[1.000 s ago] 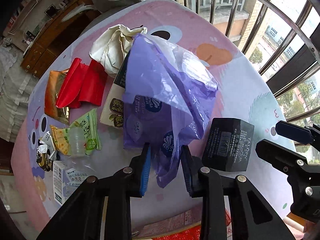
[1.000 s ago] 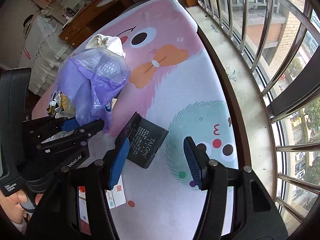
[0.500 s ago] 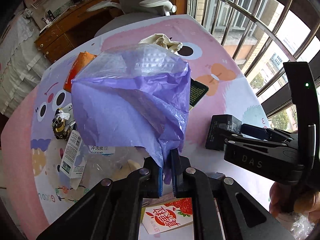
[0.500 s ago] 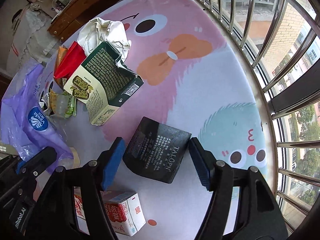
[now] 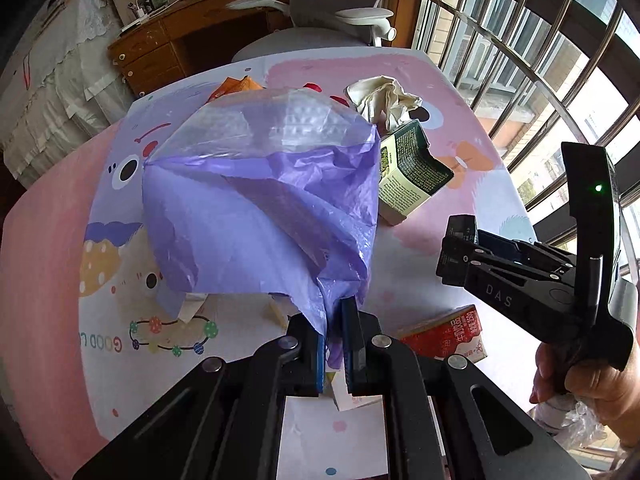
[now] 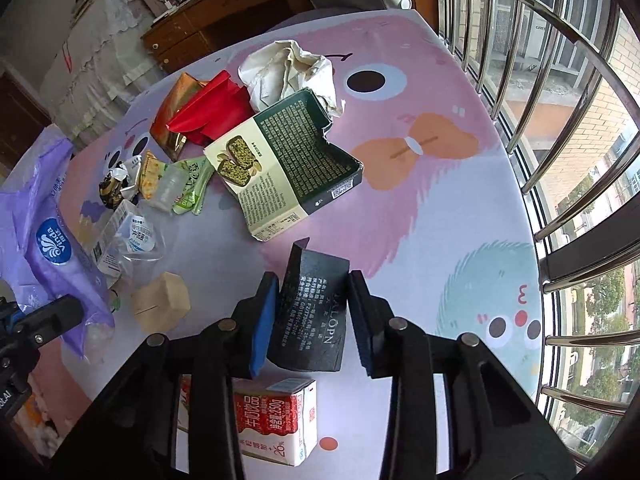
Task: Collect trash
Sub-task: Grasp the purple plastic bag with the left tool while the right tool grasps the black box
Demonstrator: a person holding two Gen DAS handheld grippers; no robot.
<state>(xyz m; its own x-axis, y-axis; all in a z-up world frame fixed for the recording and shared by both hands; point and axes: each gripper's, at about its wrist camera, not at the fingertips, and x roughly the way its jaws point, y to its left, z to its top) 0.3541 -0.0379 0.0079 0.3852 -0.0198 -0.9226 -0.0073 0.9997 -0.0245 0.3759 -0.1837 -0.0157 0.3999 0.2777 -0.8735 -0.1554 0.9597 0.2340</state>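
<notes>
Billowed purple plastic bag [image 5: 260,208] aloft; black box [image 6: 310,312] tilted on table.

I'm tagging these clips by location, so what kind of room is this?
Likely a room in a home: a table with a cartoon tablecloth by a barred window, and a wooden desk behind.

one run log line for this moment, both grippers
left gripper: shut on purple bag, lifted | right gripper: around black box, contact unclear
</notes>
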